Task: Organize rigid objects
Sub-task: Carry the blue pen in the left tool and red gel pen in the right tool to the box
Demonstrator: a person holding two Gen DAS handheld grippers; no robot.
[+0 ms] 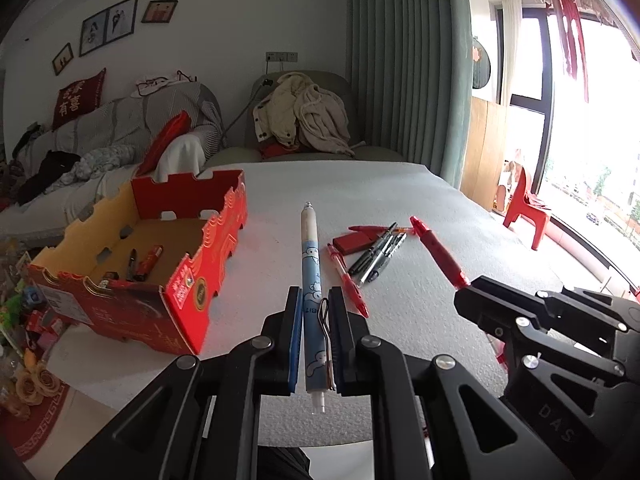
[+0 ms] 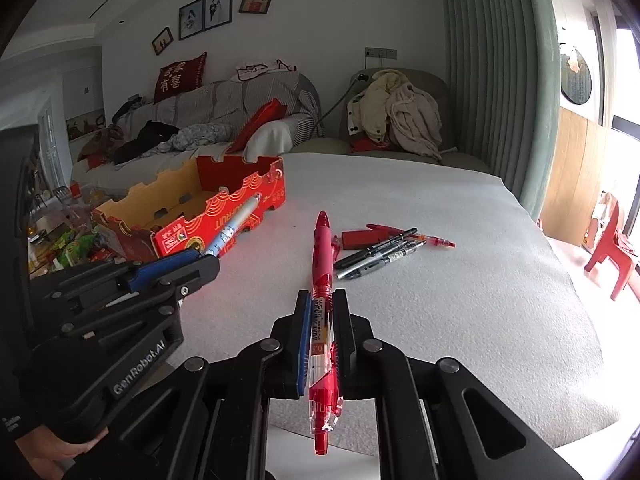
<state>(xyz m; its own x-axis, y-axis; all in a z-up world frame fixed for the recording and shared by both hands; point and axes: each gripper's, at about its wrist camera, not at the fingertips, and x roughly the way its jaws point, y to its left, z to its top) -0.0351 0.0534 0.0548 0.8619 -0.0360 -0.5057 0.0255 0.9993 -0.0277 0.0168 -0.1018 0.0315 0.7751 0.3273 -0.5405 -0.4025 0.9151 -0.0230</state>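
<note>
The left gripper (image 1: 315,322) is wearing black plastic arms with round silver screws and a blue pad on one finger. White "GenRobotAI" letters are showing on its side. The right gripper (image 2: 323,326) is looking the same, with "DAS" pressed in.

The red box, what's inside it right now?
In the red box, a dark pen and a red pen-like item lie on the floor. The near wall hides the front corner, so more may be there.
</note>
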